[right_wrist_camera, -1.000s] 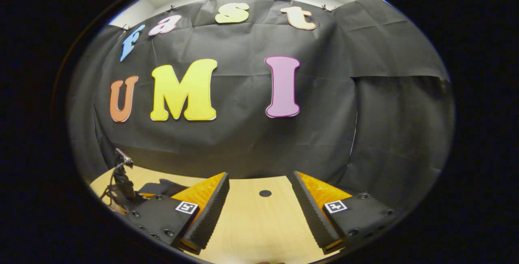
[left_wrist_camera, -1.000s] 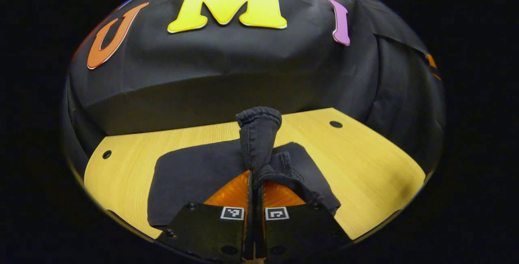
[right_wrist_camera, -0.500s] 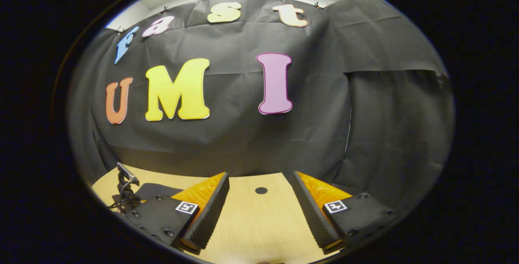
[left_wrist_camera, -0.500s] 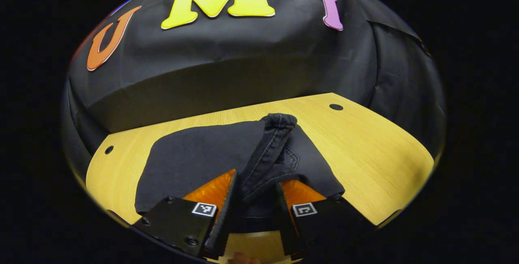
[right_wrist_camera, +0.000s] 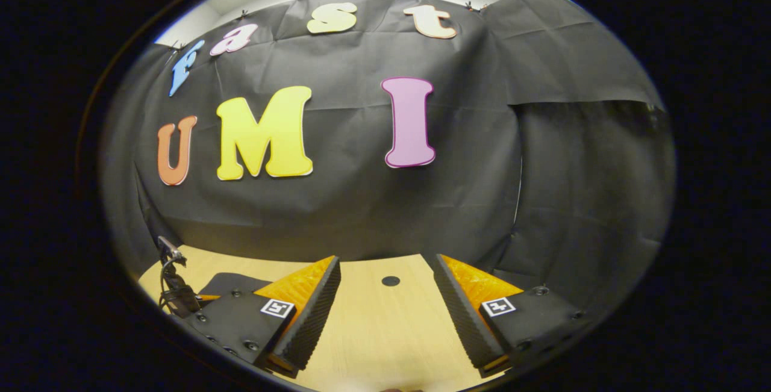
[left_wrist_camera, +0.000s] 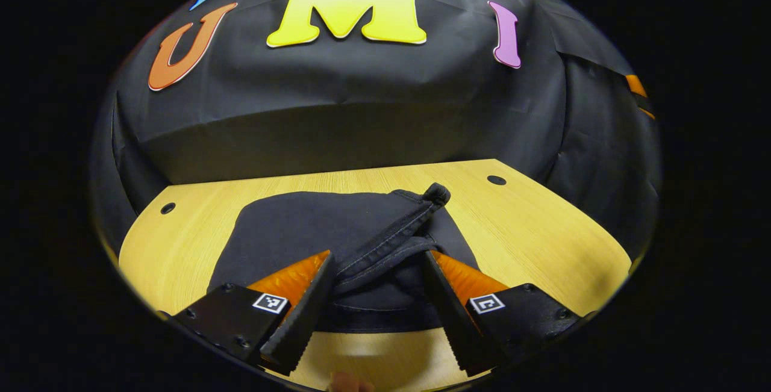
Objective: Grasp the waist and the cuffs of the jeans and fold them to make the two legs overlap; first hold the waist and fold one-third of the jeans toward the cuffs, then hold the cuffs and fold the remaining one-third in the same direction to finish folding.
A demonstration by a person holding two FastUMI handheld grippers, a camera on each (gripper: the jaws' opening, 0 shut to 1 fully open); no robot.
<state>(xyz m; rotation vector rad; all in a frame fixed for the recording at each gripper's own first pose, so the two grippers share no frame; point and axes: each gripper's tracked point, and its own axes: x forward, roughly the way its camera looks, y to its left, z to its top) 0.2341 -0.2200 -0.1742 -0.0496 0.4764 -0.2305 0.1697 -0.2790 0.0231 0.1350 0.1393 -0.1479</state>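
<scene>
The left gripper (left_wrist_camera: 376,301) has its 2 fingers spread wide. Between them lie the folded jeans (left_wrist_camera: 337,235) on the table (left_wrist_camera: 542,235), a seamed edge running ahead.

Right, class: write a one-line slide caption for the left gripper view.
Left gripper open over dark folded jeans on the wooden table, a seamed edge lying between its fingers.

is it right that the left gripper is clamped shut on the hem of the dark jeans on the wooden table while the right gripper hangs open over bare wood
Not quite. In the left gripper view the left gripper is open: its fingers stand apart on either side of the hem of the jeans, not pressing it. The rest holds: the jeans lie on the wooden table, and the right gripper hangs open over bare wood.
</scene>
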